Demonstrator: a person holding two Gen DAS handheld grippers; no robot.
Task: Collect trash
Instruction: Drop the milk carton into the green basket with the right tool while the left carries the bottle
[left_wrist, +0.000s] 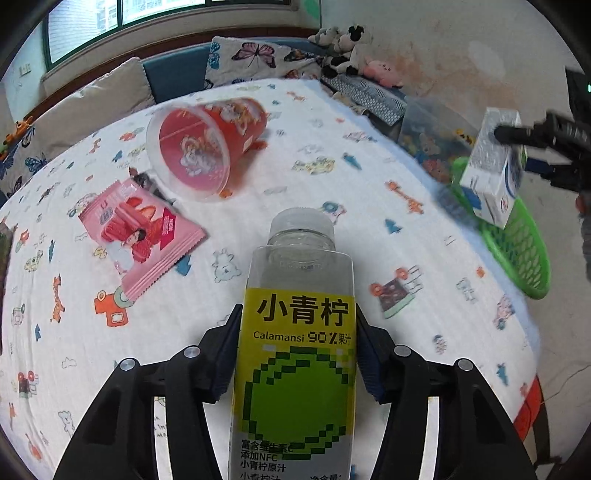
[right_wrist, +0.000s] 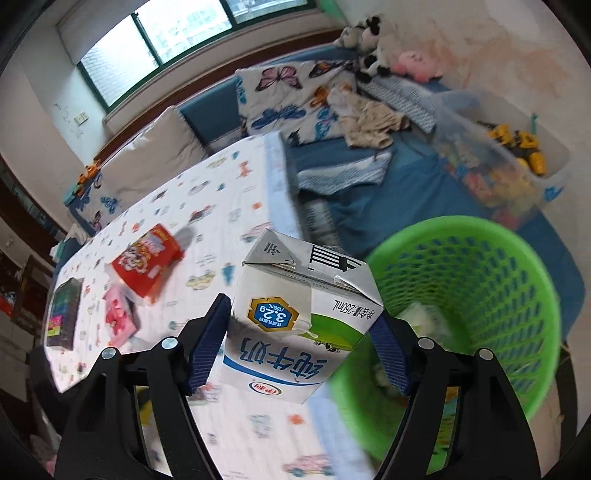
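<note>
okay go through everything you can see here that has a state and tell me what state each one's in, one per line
left gripper: shut on the juice bottle.
juice bottle: held, capped, looks empty.
right gripper: shut on the milk carton.
milk carton: held upside down beside the basket rim.
green basket: upright, open, some white scraps inside.
red cup: lying on its side, mouth open.
pink snack wrapper: lying flat on the cloth.
</note>
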